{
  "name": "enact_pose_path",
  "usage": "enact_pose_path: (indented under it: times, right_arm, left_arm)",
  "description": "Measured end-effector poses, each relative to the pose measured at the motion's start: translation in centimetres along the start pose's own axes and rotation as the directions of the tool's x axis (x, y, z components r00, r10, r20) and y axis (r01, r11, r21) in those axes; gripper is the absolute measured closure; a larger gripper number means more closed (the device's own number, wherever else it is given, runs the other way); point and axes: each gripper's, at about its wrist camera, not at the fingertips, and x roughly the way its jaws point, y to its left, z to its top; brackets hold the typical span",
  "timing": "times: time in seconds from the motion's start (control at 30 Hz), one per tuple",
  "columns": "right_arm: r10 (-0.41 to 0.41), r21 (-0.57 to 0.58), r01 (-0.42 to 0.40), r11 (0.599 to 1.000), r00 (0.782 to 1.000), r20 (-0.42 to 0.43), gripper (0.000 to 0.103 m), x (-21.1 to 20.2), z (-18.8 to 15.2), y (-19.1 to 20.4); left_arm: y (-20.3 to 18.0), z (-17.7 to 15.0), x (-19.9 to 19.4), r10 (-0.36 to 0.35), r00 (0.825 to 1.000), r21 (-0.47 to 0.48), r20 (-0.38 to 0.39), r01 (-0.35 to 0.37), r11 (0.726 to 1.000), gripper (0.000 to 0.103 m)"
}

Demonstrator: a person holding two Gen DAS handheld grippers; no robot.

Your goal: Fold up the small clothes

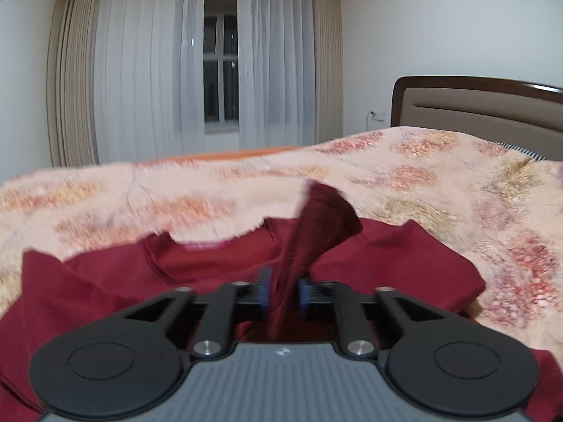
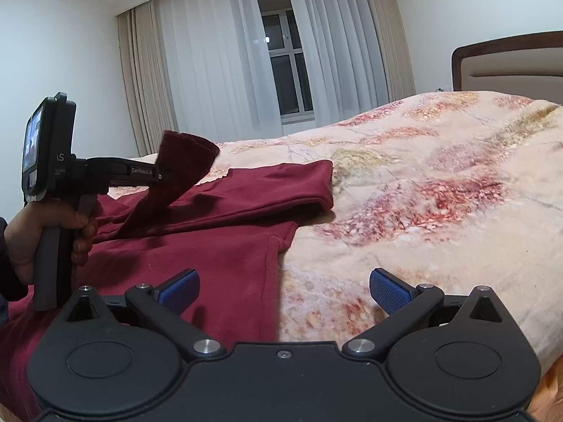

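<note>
Between our left gripper's (image 1: 284,290) slightly parted jaws runs one sleeve cuff (image 1: 325,211) of the single maroon shirt (image 2: 218,246) spread on the bed's floral blanket (image 2: 440,193), while our right gripper (image 2: 284,290), jaws wide and empty, hovers at the shirt's edge.

Shirt (image 2: 218,256) lies on blanket (image 2: 422,211), headboard (image 2: 510,66) behind

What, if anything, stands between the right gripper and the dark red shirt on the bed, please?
Nothing visible does: the right gripper stands open over the side edge of the dark red shirt, with only the bedspread beside it.
</note>
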Motion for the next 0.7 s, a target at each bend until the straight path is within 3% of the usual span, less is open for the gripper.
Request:
enact_pose_path:
  times: [0.07,0.13,0.3,0.53,0.7]
  right_arm:
    - [-0.001,0.003,0.001,1.000,1.000,-0.002,0.000,0.0,-0.1,0.0]
    - [-0.002,0.003,0.002,1.000,1.000,-0.002,0.000,-0.2,-0.1,0.1]
    - [0.000,0.002,0.000,1.000,1.000,-0.006,0.000,-0.1,-0.2,0.3]
    - [0.014,-0.008,-0.014,1.000,1.000,-0.007,0.000,0.5,0.1,0.5]
    - [0.048,-0.036,-0.047,0.998,0.999,0.021,0.000,1.0,1.7,0.5]
  left_arm:
    - [0.5,-0.1,-0.4,-0.014,1.000,-0.042,-0.004,0.014,0.999,0.046]
    - [1.0,-0.1,-0.7,-0.041,0.999,-0.075,-0.013,0.040,0.996,0.044]
    - [2.1,-0.9,-2.1,-0.092,0.996,-0.134,-0.018,0.089,0.987,0.015]
    - [4.7,-1.8,-5.9,-0.086,0.996,-0.108,-0.039,0.081,0.991,0.004]
    - [9.7,-2.2,-8.8,0.002,0.999,-0.164,-0.051,-0.011,0.986,0.001]
